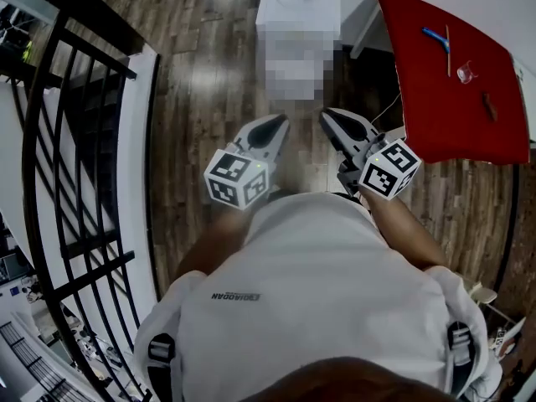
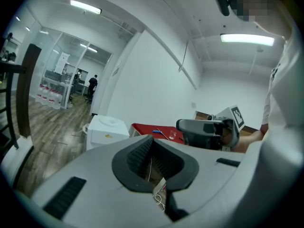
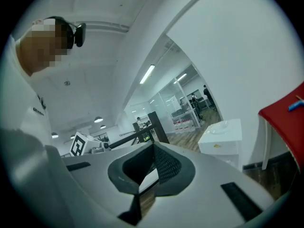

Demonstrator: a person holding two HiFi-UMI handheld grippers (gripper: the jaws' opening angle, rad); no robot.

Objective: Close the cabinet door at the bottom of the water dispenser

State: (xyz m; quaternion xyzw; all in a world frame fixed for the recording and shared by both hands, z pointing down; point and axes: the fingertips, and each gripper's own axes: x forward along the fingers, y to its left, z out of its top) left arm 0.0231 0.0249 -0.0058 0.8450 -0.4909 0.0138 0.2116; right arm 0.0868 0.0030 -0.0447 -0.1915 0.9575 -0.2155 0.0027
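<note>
The white water dispenser (image 1: 299,11) stands on the wood floor ahead of me, by the wall; a mosaic patch covers its front, so its bottom cabinet door is hidden. It also shows in the left gripper view (image 2: 108,129) and the right gripper view (image 3: 223,139). Both grippers are held up close to the person's chest, well short of the dispenser. My left gripper (image 1: 276,126) (image 2: 152,139) has its jaws together with nothing between them. My right gripper (image 1: 328,117) (image 3: 153,146) is likewise shut and empty.
A red table (image 1: 444,74) stands to the right of the dispenser with a blue pen (image 1: 435,38) and a small glass (image 1: 466,73) on it. A black railing (image 1: 75,141) runs along the left. A white cable (image 1: 387,111) trails on the floor by the table.
</note>
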